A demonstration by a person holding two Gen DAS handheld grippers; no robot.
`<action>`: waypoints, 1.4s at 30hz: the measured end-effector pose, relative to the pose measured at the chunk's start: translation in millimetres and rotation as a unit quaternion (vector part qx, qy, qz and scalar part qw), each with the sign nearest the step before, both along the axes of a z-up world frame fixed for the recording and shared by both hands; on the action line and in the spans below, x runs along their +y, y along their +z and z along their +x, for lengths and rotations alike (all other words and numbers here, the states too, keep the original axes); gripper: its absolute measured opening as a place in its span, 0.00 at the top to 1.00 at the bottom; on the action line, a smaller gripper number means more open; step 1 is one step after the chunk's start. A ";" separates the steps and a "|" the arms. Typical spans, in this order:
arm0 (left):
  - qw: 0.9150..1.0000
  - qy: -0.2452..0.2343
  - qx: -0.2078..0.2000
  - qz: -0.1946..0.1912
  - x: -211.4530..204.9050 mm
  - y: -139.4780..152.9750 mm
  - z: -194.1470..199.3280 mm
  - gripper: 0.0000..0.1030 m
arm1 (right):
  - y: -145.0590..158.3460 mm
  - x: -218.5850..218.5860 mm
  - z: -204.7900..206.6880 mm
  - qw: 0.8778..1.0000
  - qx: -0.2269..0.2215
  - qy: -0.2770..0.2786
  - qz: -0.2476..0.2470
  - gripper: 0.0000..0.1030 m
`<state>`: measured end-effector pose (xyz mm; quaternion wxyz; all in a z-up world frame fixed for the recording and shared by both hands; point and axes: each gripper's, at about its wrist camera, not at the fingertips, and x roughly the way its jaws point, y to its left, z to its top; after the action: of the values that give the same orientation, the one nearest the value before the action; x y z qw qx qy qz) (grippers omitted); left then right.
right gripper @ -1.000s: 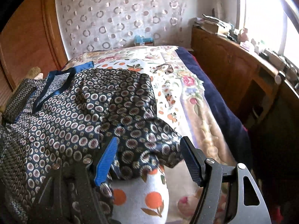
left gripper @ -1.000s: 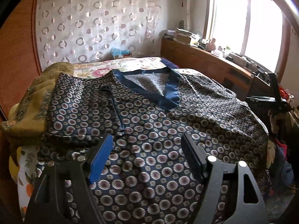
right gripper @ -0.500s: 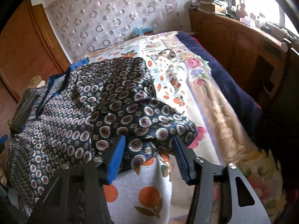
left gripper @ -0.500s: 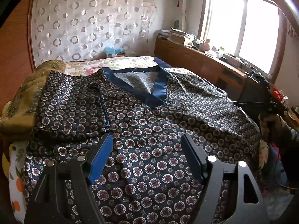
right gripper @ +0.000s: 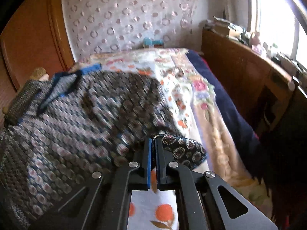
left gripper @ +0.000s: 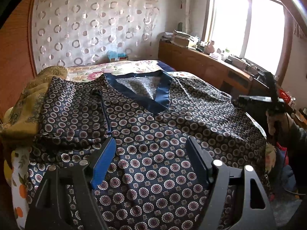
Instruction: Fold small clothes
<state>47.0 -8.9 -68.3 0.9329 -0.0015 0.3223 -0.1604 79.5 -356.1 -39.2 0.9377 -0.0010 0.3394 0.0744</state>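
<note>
A dark navy top with a circle print [left gripper: 163, 134] and a blue V-neck band [left gripper: 159, 97] lies spread on the bed; its left sleeve is folded in over the body. My left gripper [left gripper: 151, 153] is open and empty just above the lower front of the top. In the right wrist view the same top [right gripper: 86, 118] is motion-blurred. My right gripper [right gripper: 153, 145] is shut on the right sleeve end [right gripper: 182, 151] at the bed's edge. The right gripper also shows in the left wrist view [left gripper: 272, 99] at far right.
A floral bedsheet [right gripper: 188, 95] covers the bed. An olive patterned cloth [left gripper: 25, 111] is heaped at the left. A wooden cabinet [left gripper: 201, 67] with clutter runs under the window on the right. A wooden headboard panel [right gripper: 32, 38] stands at the left.
My right gripper has closed on the sleeve end and has started to move with it. My left gripper stays open and has shifted slightly over the top.
</note>
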 end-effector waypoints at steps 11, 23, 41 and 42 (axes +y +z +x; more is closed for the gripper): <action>1.000 0.000 0.000 0.001 -2.0 -0.9 0.3 0.26 | 6.1 92.2 -21.5 0.994 -0.012 0.112 -0.007 0.97; 1.000 0.004 0.001 0.003 -3.2 -3.4 -1.5 0.26 | -30.0 106.2 -24.7 0.993 0.021 0.110 -0.021 0.97; 1.000 0.007 -0.001 0.006 -6.6 -3.9 -0.9 0.26 | 14.9 81.8 -47.4 0.996 -0.030 0.076 -0.027 0.52; 1.000 0.007 -0.001 0.006 -6.3 -4.5 -0.9 0.26 | 14.6 77.6 -46.2 0.997 -0.030 0.069 -0.028 0.52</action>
<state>46.1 -15.2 -72.8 0.9343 0.0019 0.3224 -0.1518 33.3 -278.6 -24.6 0.9397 -0.0532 0.3123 0.1288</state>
